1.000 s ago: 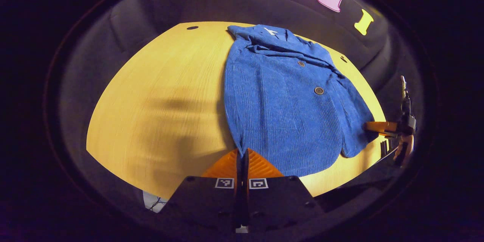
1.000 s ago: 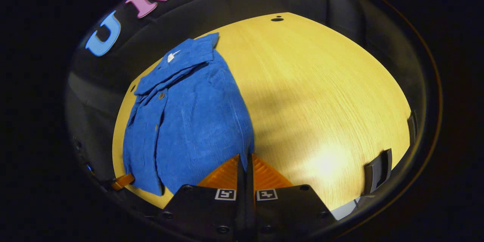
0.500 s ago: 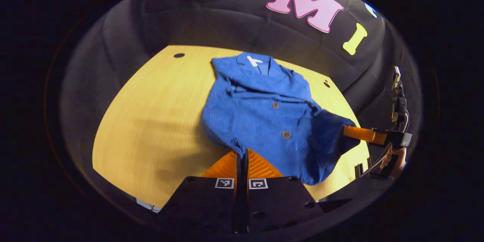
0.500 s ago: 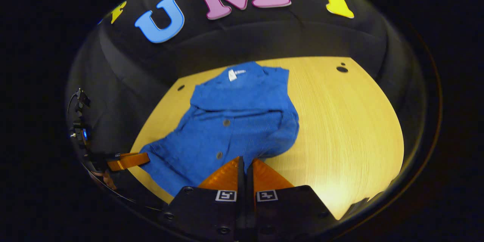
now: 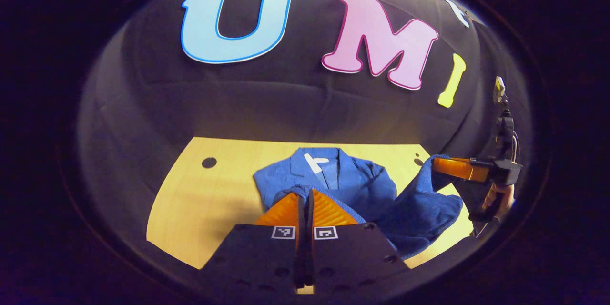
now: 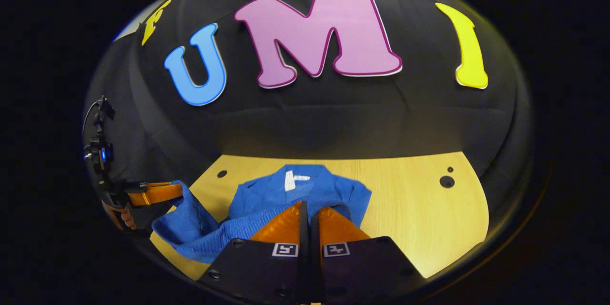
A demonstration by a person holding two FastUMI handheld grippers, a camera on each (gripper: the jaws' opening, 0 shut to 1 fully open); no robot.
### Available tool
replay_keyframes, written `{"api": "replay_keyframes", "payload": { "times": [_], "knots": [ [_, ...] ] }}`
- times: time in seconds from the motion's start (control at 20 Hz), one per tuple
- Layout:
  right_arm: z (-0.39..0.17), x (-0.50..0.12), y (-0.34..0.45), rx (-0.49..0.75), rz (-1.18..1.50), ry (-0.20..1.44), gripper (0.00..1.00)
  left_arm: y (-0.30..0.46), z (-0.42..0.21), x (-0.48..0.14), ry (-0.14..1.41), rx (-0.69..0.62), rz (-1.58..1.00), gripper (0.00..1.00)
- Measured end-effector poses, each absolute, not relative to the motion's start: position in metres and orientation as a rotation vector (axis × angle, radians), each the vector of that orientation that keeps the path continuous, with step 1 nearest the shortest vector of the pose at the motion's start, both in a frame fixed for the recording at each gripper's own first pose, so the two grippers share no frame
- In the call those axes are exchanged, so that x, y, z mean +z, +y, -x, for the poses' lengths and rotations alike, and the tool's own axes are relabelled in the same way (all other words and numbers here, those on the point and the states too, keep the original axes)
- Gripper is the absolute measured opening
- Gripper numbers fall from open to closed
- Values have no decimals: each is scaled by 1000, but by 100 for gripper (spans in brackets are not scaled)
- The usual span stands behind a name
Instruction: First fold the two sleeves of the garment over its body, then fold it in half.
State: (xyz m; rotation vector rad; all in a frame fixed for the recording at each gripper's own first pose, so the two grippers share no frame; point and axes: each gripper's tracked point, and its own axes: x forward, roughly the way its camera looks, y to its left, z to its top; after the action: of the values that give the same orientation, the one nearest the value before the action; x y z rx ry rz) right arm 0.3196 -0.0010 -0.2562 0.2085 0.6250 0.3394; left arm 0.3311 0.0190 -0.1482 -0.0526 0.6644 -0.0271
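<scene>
While the blue corduroy button-front garment (image 5: 333,178) lies with its collar and white neck label toward the top of the yellow wooden tabletop (image 5: 200,200), its hem end is lifted off the wood and hangs between the two tools. In the left gripper view the collar sits at centre, just above the left gripper (image 5: 305,200), whose fingers are pressed together with a blue fold of hem caught between their tips. At the right of that frame the right gripper (image 5: 441,166) is clamped on the other hem corner, with cloth sagging in a pouch beneath it and a hand (image 5: 495,200) behind it. In the right gripper view the same holds mirrored: the collar lies centre-low, the hem edge runs from the fingers at bottom centre to the far tool at lower left.

The garment's long axis runs from the tools up toward the collar, so the half-fold looks to be under way. The collar lies straight ahead of both tools, about equally near each. The hem edge sags between them, so I judge it needs tension to land square.
</scene>
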Motion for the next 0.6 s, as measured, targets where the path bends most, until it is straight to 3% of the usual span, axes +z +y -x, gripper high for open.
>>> {"api": "replay_keyframes", "payload": {
  "times": [0.3, 0.5, 0.55, 0.6],
  "knots": [
    [-439, -300, -21, 237, -176, 562, 4, 68, -460, -174, 552, 119, -121, 0],
    [-486, -353, -44, 137, -106, 578, 5, 76, -498, -224, 570, 142, -226, 0],
    [-490, -365, -46, 123, -84, 586, 6, 73, -501, -235, 584, 117, -228, 8],
    [-490, -378, -45, 121, -53, 598, 14, 67, -506, -241, 598, 90, -220, 14]
  ]
}}
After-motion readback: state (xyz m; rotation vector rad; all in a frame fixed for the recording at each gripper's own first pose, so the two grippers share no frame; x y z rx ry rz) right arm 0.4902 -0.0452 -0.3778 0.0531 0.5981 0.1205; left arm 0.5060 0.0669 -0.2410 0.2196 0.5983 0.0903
